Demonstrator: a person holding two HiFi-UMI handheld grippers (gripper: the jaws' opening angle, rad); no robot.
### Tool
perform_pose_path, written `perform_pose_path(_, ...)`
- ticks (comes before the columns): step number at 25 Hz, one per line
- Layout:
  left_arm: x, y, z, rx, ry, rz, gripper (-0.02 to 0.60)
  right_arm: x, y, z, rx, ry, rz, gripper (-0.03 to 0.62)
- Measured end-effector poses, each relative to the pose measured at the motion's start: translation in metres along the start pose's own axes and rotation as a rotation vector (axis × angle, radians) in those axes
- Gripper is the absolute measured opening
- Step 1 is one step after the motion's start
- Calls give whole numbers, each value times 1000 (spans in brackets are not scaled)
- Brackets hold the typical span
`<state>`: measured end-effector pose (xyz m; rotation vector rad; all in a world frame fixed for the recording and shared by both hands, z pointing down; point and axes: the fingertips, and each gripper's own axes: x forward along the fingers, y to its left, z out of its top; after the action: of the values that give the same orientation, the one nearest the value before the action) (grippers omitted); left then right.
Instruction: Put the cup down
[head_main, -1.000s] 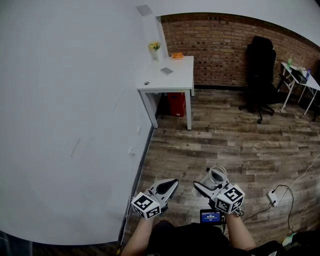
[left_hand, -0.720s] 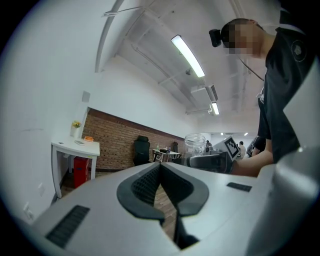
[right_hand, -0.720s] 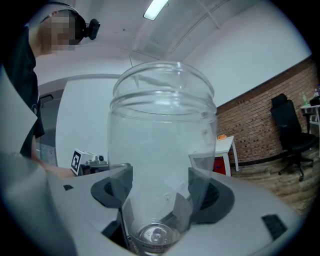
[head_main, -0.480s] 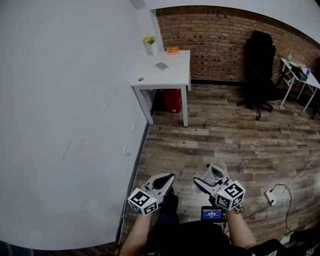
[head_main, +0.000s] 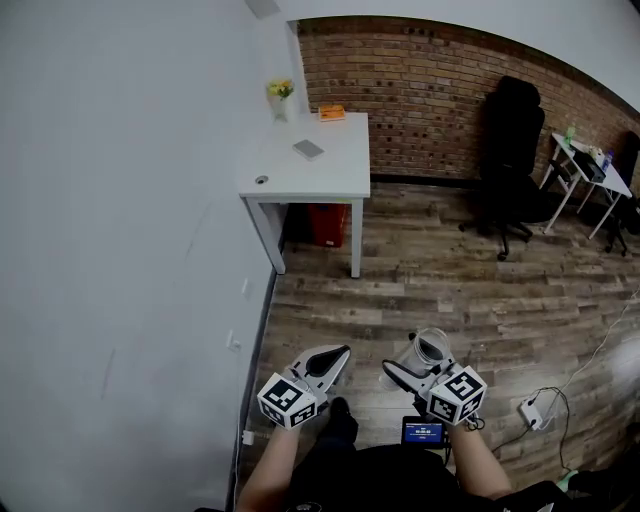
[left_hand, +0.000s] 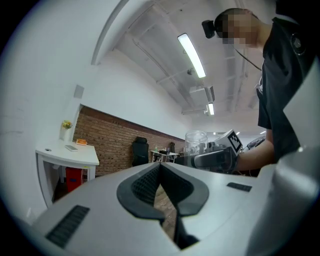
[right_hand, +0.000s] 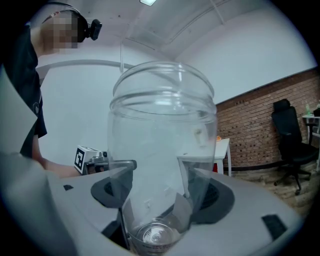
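A person stands on a wood floor (head_main: 430, 270) beside a white wall (head_main: 130, 230), a hand-held gripper in each hand. The right hand-held gripper (head_main: 415, 366) is partly open, its two jaws clamped on the lower half of a clear, empty plastic cup (head_main: 429, 350). The cup is held in the air above the floor, with its mouth pointing away from the person. The left hand-held gripper (head_main: 338, 356), just beside it, has its jaws closed together with nothing between them. Well ahead, a white counter (head_main: 335, 175) stands in the corner against a brick wall (head_main: 420, 85). It bears a small vase of yellow flowers (head_main: 279, 97), an orange item (head_main: 332, 113) and a flat grey object (head_main: 308, 149). A black office chair (head_main: 510, 150) stands to its right.
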<state>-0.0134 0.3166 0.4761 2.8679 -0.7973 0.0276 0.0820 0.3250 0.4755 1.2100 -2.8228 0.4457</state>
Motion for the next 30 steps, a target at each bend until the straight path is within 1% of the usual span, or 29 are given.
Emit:
perform_pose_path(3,12,46,13,18,1,-12,9,46,-16,20,-13,3,-1,354)
perform_pose_path(9,19,118,21,4,9,-2,9,115,-40,43,-25,25,-4,354)
perform_pose_path(13,21,147,20,-18,7,7,9,141,-58,48,-19,42,-12,354)
perform_pose_path(17,31,175,11,-37,26,3,9,164,-76,48,-8,43,-26,354)
perform_pose_path(22,54,206,15,-24,32,-7,9,187,-111,48,15,41,-41,354)
perform_pose_path(26,73,234,13,-25,42,8,9,215,-142,55,17,35,-27,354)
perform_pose_path(30,101,274,7,-23,59,25,9,256,-183,61,25,20,-3,354)
